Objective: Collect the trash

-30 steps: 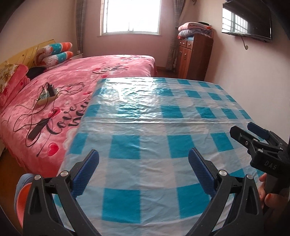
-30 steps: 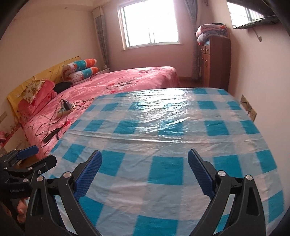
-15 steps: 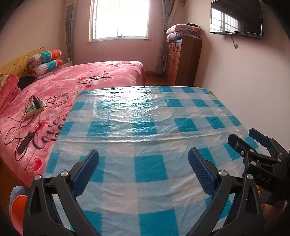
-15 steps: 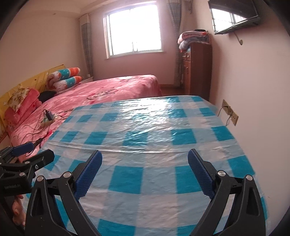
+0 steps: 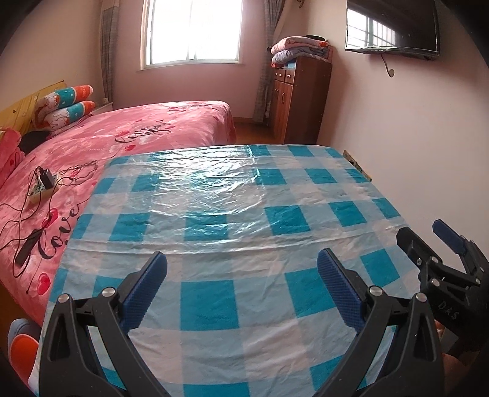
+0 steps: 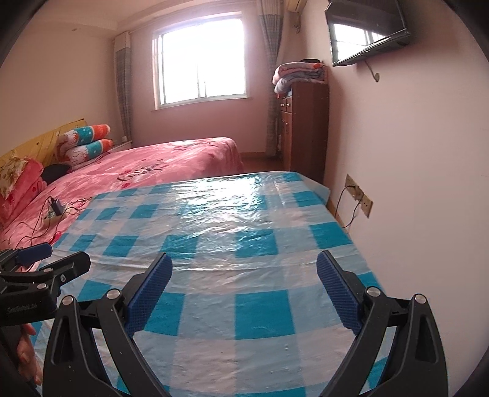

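No trash shows in either view. A table with a blue and white checked plastic cloth (image 5: 220, 213) fills the middle of both views, also seen in the right wrist view (image 6: 232, 232). My left gripper (image 5: 241, 274) is open and empty above the table's near part. My right gripper (image 6: 243, 274) is open and empty too, above the same cloth. The right gripper shows at the right edge of the left wrist view (image 5: 428, 241), and the left gripper at the left edge of the right wrist view (image 6: 52, 256).
A bed with a pink cover (image 5: 128, 143) lies left of the table, with a power strip and cables (image 5: 39, 186) on it. A brown cabinet (image 5: 299, 97) stands by the right wall under folded blankets. A wall socket (image 6: 357, 195) is beside the table. A TV (image 5: 391, 27) hangs above.
Both views have tilted upward and swung, so more of the room and walls shows and the table sits lower. Both grippers stay open and empty.
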The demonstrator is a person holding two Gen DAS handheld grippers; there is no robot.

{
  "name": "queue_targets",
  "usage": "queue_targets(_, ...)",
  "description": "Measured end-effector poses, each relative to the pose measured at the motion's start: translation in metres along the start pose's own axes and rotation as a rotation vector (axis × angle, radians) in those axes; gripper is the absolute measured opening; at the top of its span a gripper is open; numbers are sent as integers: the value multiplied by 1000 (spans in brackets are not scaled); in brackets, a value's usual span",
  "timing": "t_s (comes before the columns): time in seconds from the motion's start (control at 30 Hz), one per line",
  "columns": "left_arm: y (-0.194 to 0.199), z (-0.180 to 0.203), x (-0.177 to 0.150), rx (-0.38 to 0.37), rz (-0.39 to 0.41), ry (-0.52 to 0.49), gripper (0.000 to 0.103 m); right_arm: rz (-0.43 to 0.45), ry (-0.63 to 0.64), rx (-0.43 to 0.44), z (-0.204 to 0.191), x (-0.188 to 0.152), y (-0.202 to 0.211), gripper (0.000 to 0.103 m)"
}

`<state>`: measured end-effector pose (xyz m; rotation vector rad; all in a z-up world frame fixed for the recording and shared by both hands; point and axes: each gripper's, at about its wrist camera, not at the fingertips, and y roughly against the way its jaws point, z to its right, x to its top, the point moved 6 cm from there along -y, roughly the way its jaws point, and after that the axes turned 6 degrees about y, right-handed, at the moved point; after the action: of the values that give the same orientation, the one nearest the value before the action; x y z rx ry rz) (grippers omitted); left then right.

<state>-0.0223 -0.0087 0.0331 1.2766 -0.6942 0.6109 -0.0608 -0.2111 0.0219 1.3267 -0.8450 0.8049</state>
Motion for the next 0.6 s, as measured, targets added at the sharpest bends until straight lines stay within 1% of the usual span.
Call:
queue_targets(0.3,-7,14,3,1,-2,-3,99,15,8,-44,13,1,0,94)
queue_targets(0.6,-13,20,2,30,-20,-11,99,29,1,-64,22,1,1,94)
